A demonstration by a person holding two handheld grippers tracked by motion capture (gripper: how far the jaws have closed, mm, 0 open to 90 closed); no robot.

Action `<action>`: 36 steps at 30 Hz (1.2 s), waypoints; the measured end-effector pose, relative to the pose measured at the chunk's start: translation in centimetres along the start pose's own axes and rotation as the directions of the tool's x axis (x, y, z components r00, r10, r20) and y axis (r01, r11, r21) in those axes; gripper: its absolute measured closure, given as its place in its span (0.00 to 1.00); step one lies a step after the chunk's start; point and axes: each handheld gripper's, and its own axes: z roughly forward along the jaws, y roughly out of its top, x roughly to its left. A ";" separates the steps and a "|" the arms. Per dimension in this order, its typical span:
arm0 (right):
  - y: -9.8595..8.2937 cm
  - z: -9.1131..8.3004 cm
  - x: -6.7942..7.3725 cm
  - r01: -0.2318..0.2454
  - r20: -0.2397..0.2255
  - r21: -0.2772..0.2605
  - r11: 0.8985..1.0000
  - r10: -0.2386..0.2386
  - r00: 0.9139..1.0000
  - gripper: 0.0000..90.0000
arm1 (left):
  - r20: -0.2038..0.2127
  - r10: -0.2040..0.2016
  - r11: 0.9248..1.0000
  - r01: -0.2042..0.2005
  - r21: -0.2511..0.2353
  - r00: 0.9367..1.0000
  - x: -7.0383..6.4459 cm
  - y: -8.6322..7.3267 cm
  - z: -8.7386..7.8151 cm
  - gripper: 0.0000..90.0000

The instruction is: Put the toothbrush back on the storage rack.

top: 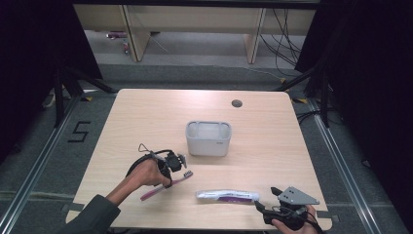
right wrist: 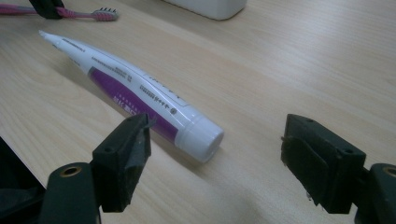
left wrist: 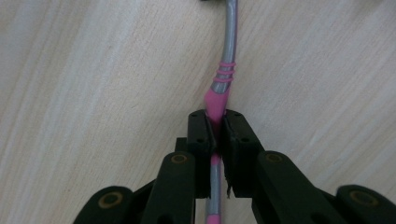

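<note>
The left tongs (top: pixel 182 163) are closed tight on the pink-and-grey toothbrush (top: pixel 165 186), which lies flat on the wooden tabletop (top: pixel 146 117). In the left gripper view the 2 black jaws pinch the toothbrush (left wrist: pixel 217 100) at its pink grip section, with the grey neck running on ahead of them and the rest of the handle passing back between the linkages. The landmark here is the grey rectangular holder (top: pixel 208 138) standing near the middle of the tabletop: the toothbrush sits in front of it and to its left, bristle end nearer the holder, handle end angled away toward the person's edge.

A white-and-purple toothpaste tube (top: pixel 227 196) lies on its side in front of the holder, near the person's edge, apart from the toothbrush. The right tongs (top: pixel 265 200) stand wide open and grip nothing. In the right gripper view the tube's (right wrist: pixel 135 100) white cap points toward the gap between the jaws, closer to the left jaw, without touching either; the tube's crimped end points away, toward the toothbrush head (right wrist: pixel 105 14).
</note>
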 end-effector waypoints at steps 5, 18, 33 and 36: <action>0.0 0.0 -0.2 0.022 0.006 -0.004 1.000 -0.022 1.000 0.27 | 0.003 0.012 1.000 -0.012 -0.015 1.000 0.1 -0.2 0.0 0.91; 0.0 -0.1 -0.5 0.030 0.017 -0.008 1.000 -0.030 0.999 0.28 | 0.061 -0.008 0.979 0.020 -0.204 0.998 0.8 -1.9 -1.3 0.91; -0.1 -0.1 -0.4 -0.018 0.011 -0.008 1.000 0.019 1.000 0.28 | 0.076 -0.050 0.821 0.085 -0.565 0.996 0.1 -4.5 -4.8 0.91; 0.0 -0.1 -0.5 -0.003 0.018 -0.017 1.000 0.003 1.000 0.27 | 0.061 -0.058 0.791 0.083 -0.606 0.996 0.0 -4.6 -5.2 0.91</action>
